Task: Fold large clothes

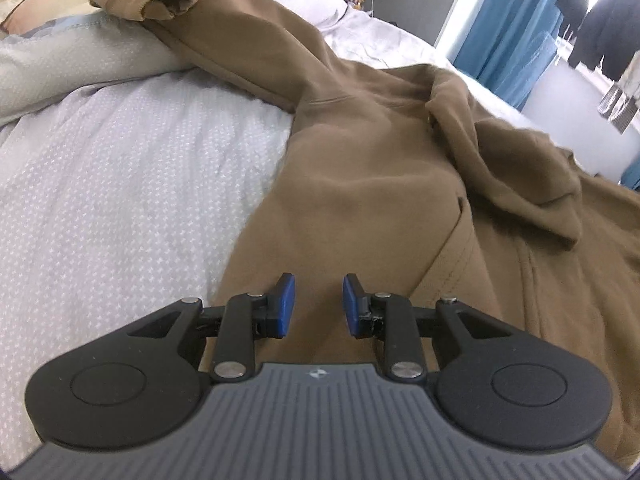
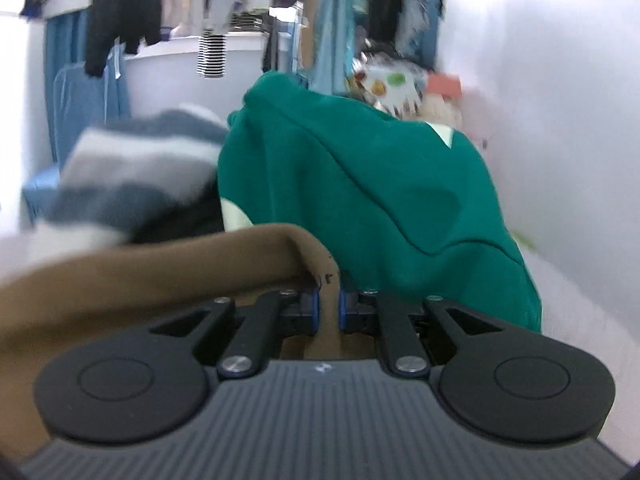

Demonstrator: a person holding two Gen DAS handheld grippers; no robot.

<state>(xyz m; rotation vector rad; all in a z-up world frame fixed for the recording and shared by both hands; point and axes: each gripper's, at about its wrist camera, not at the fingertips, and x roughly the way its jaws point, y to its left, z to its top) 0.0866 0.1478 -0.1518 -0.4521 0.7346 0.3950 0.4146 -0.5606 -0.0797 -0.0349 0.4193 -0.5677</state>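
Under the left gripper [image 1: 319,305] lies a bed [image 1: 120,184] with a pale, finely dotted cover, and the brown garment [image 1: 360,184] is spread across it. That gripper hovers just above the near edge of the garment, its blue pads [image 1: 286,300] standing apart with nothing between them, only brown cloth showing below the gap. From there the garment runs away up the bed: its body lies fairly flat, a rumpled fold is heaped toward the right, and one sleeve [image 1: 224,28] stretches to the far left, where its cuff rests on a grey pillow [image 1: 72,56]. Beyond the bed are white bedding, a grey wall, a blue curtain [image 1: 504,40] and dark clothes hanging at a bright window. On the other side, the right gripper [image 2: 328,306] is clamped tight on a brown edge of the garment [image 2: 132,268], which drapes off to its left. Just behind it sits a green garment [image 2: 372,184] beside a grey-and-white striped one [image 2: 132,176], both somewhat blurred. Farther back, clothes hang along a rail [image 2: 224,4] against white walls.
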